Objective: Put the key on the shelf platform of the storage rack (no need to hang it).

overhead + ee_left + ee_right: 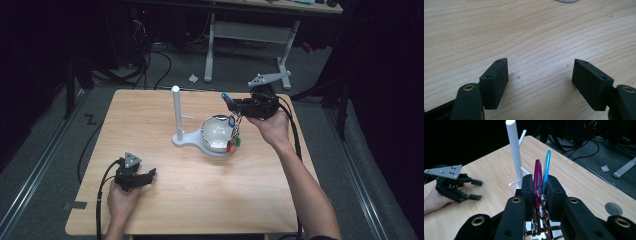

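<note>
A: What did the figure show at its centre?

B: A bunch of coloured clips (541, 176), a red one and a blue one uppermost, with chain links and small coloured tags (233, 145) hanging beneath. The bunch was held in the air above the white bowl (214, 131), its lower end reaching the bowl's near rim.

A: How was it held?

B: The right gripper (239, 106) had its jaws pressed together on the clips, pinching them between the pads.

A: And around it?

B: Just beside the bowl, on the same white base, stood a white post (176, 112) with short side pegs. The left gripper (148, 174) rested well apart on the wooden table (165, 205), jaws spread with nothing between them.

A: Which step was in hand?

B: Probably the carry from bowl to post. Whether the tags had cleared the rim was hard to tell from above.

A: The next move?

B: It would call for bringing one clip's loop level with a peg, then sliding it on before letting go.
</note>
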The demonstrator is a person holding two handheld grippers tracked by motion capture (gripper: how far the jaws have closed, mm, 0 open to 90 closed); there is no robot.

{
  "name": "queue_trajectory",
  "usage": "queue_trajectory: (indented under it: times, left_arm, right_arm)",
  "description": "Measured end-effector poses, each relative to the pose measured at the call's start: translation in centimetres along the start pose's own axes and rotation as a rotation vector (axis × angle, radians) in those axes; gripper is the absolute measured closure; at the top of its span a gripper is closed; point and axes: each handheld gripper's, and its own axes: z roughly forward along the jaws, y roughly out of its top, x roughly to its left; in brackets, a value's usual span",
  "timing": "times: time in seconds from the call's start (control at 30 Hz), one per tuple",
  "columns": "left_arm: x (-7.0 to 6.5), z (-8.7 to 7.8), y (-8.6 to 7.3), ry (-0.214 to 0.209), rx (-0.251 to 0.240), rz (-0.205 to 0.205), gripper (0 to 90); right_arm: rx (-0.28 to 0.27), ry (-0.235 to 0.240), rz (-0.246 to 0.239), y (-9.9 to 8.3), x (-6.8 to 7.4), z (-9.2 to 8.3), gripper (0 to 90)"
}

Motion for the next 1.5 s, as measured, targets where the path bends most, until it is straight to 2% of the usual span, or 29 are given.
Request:
queue_trajectory:
  times: [0.4, 0.53, 0.7, 0.87, 0.97, 1.03, 1.17, 1.5]
  left_arm:
    - [0.0, 0.0, 0.0, 0.001, 0.0, -0.003, 29.5]
    - [0.0, 0.0, 0.0, 0.001, 0.0, -0.002, 29.6]
    - [0.0, 0.0, 0.0, 0.001, 0.0, -0.003, 29.5]
    - [0.0, 0.0, 0.0, -0.004, 0.0, 0.003, 29.6]
    - [-0.1, 0.0, 0.0, 0.004, 0.001, -0.009, 29.6]
    - [0.0, 0.0, 0.0, -0.003, -0.001, 0.004, 29.6]
    - [-0.1, 0.0, 0.0, 0.005, 0.003, -0.016, 29.6]
    - [-0.1, 0.0, -0.1, 0.008, -0.001, -0.018, 29.5]
  right_arm:
    - [-0.013, -0.007, 0.012, 1.4, -0.2, 1.3, 78.9]
    - [-0.004, -0.029, -0.005, 1.7, -0.2, 1.6, 78.8]
    - [-0.004, -0.035, 0.01, 1.9, -0.6, 2.2, 78.8]
    - [0.004, -0.037, 0.025, 1.6, -1.1, 2.9, 78.9]
    - [0.008, -0.036, 0.035, 1.4, -1.2, 3.3, 78.8]
    - [0.013, -0.037, 0.031, 1.1, -1.3, 3.6, 78.8]
    - [0.029, -0.038, 0.04, 0.5, -1.4, 4.1, 78.7]
    - [0.056, -0.031, 0.046, -1.2, -1.7, 5.0, 78.6]
